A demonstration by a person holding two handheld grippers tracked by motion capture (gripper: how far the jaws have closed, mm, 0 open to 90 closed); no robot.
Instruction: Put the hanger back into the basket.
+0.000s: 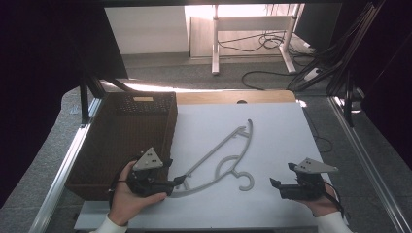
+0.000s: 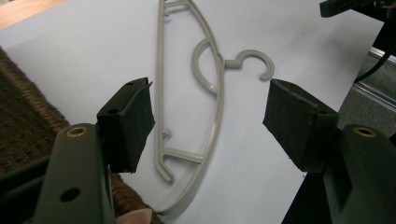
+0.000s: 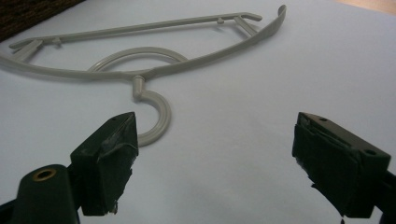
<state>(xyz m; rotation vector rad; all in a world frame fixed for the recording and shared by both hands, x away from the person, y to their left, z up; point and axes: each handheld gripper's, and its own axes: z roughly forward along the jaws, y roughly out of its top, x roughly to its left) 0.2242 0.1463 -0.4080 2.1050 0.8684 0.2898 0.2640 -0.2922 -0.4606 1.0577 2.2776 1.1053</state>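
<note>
Hanger (image 1: 221, 155) flat on white table (image 1: 282, 131), wicker basket (image 1: 121, 141) left, both hand-held grippers spread.

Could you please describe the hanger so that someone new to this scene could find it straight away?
Start at the white table top, to the right of the dark brown woven basket. Between the two hand-held grippers lies the pale grey plastic clothes hanger, flat on the table. It is the one loose object there, with a curved hook pointing toward the person.

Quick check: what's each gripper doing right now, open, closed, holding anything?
Left gripper: open, holding nothing; the near end of the grey hanger lies between its fingers.
Right gripper: open, holding nothing.
</note>
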